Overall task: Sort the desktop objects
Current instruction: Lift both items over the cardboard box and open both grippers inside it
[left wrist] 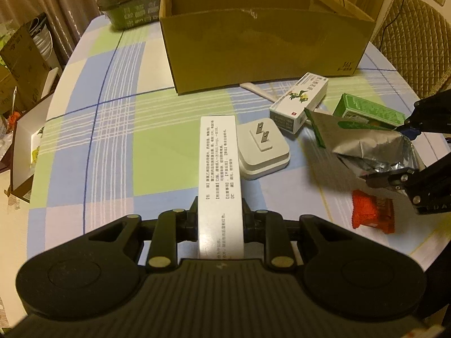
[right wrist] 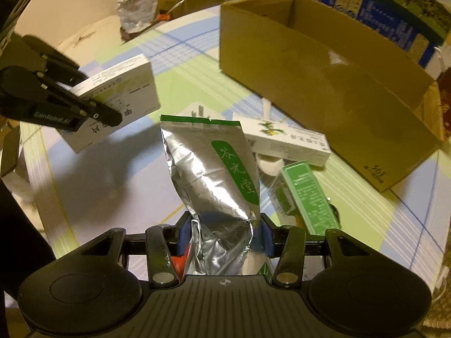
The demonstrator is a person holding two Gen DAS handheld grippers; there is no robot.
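Observation:
My left gripper (left wrist: 220, 219) is shut on a flat white medicine box (left wrist: 218, 169) printed with text, held clear above the checked tablecloth; the same box (right wrist: 118, 98) and left gripper (right wrist: 95, 115) show at the left of the right wrist view. My right gripper (right wrist: 222, 233) is shut on a crinkled silver foil pouch (right wrist: 214, 174) with a green label, also lifted; the pouch (left wrist: 366, 146) appears at the right of the left wrist view. An open cardboard box (left wrist: 262, 39) stands at the back of the table, seen too as the cardboard box (right wrist: 324, 84).
On the cloth lie a white plug adapter (left wrist: 262, 149), a white carton with a flower print (left wrist: 301, 101), a green carton (left wrist: 369, 112), an orange-red packet (left wrist: 372, 211) and a pale spoon-like stick (left wrist: 256, 88). Green packages (left wrist: 129, 0) sit back left; a chair (left wrist: 417, 36) stands right.

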